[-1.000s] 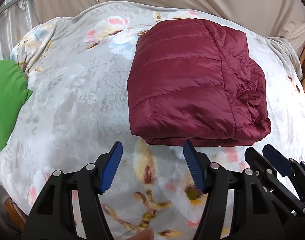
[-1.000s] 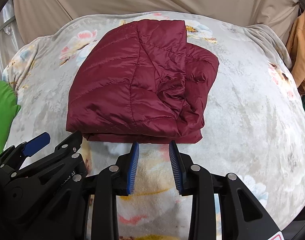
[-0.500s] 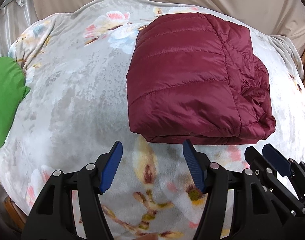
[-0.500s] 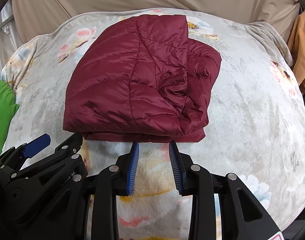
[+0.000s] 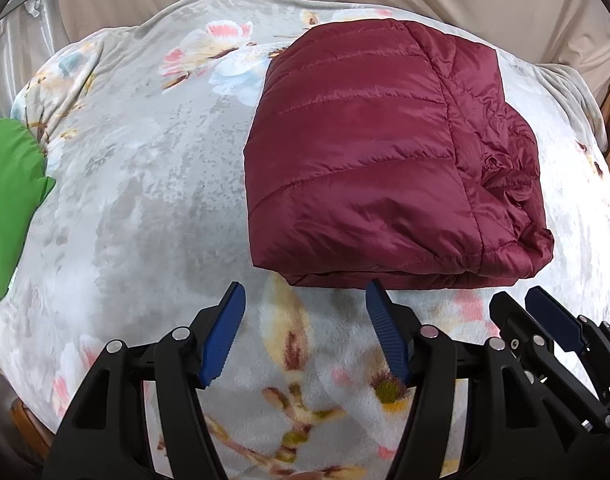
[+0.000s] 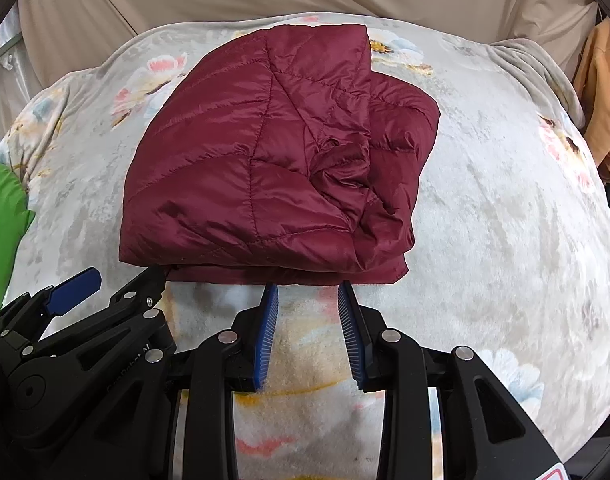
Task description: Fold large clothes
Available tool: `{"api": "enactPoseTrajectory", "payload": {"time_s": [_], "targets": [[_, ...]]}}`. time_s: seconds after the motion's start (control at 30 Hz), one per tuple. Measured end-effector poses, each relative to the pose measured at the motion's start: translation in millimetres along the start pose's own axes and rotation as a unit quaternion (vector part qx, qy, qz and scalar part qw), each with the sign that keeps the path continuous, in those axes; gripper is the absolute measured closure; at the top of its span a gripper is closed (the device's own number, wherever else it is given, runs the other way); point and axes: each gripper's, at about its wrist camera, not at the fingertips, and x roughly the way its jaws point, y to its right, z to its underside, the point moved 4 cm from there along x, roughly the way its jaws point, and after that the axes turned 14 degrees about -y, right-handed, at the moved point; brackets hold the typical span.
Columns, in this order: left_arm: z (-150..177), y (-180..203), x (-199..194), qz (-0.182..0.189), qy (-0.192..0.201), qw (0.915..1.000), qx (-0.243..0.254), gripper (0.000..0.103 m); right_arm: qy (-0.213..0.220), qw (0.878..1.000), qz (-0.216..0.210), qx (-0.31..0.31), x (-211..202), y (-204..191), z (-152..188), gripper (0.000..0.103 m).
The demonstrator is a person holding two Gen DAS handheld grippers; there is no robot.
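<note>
**A:** so what's on the bed right now? any baskets or bins with stuff in them?

**B:** nope, can't see one from where I'm standing. Just a dark red puffer jacket point(image 5: 369, 160) folded into a chunky rectangle, lying flat on a grey blanket point(image 5: 145, 200) with big flowers printed on it. The right side of the jacket is the messy one, layers bunched and wrinkled there; the left side is smooth quilting.

**A:** and the two grabber things?

**B:** both parked side by side at the near edge, pointing down at the blanket. The left gripper point(image 5: 305, 328) has its blue pads spread wide with nothing between them, just blanket underneath. The jacket's front edge sits just past its tips, more toward its right pad. The right gripper point(image 6: 308, 320) has a narrower gap, also empty, and its tips are right up by the jacket's front edge; whether they touch it I can't tell.

**A:** anything else lying around?

**B:** a green cloth point(image 5: 9, 208) off at the left edge of the bed, well apart from the jacket, and something orange point(image 6: 601, 92) hanging far right.
</note>
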Motion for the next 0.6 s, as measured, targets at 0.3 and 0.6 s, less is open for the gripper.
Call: {"api": "enactPoseTrajectory", "payload": {"time_s": [0.3, 0.6], "targets": [[-1.9, 3.1, 1.0, -0.001, 0.001, 1.0000, 0.003, 0.043, 0.000, 1.000, -0.001, -0.001, 0.4, 1.1, -0.4, 0.071], [-5.2, 9.0, 2.4, 0.006, 0.001, 1.0000, 0.004, 0.042, 0.005, 1.000, 0.009, 0.006, 0.3, 2.5, -0.5, 0.071]]}}
